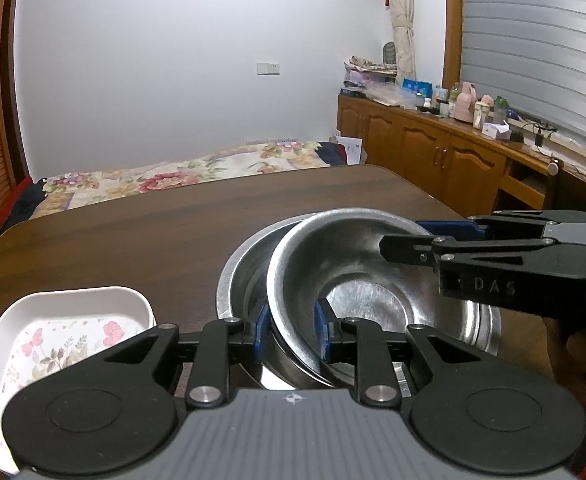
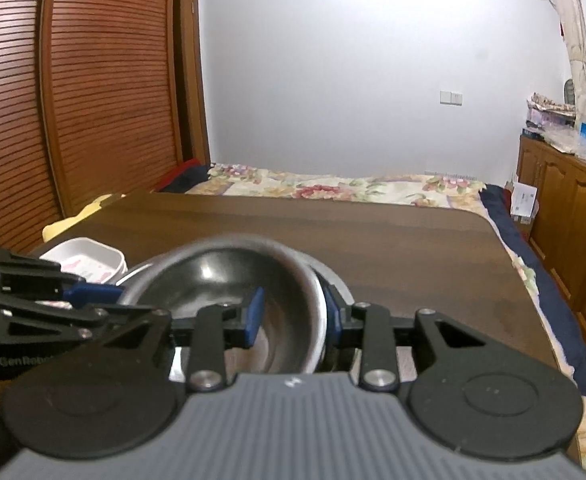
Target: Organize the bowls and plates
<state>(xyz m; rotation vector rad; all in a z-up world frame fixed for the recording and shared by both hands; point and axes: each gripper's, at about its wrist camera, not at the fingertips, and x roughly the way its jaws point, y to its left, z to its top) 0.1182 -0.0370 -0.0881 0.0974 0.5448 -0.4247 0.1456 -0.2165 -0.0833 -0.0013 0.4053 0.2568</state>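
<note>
A small steel bowl (image 1: pixel 357 264) sits tilted inside a larger steel bowl (image 1: pixel 245 276) on the dark wooden table (image 1: pixel 153 232). My left gripper (image 1: pixel 291 330) straddles the small bowl's near-left rim, one blue pad inside and one outside. My right gripper (image 2: pixel 293 314) straddles the small bowl (image 2: pixel 221 276) at its right rim; it shows from the side in the left wrist view (image 1: pixel 433 240). The large bowl's rim (image 2: pixel 339 284) shows behind. A white rectangular dish with a floral pattern (image 1: pixel 69 332) lies to the left; it also shows in the right wrist view (image 2: pixel 89 262).
The table's far half (image 2: pixel 333 224) lies beyond the bowls. A bed with a floral cover (image 1: pixel 181 176) stands behind the table. A wooden cabinet (image 1: pixel 433 148) with bottles lines the right wall. A slatted wooden door (image 2: pixel 93 100) is at left.
</note>
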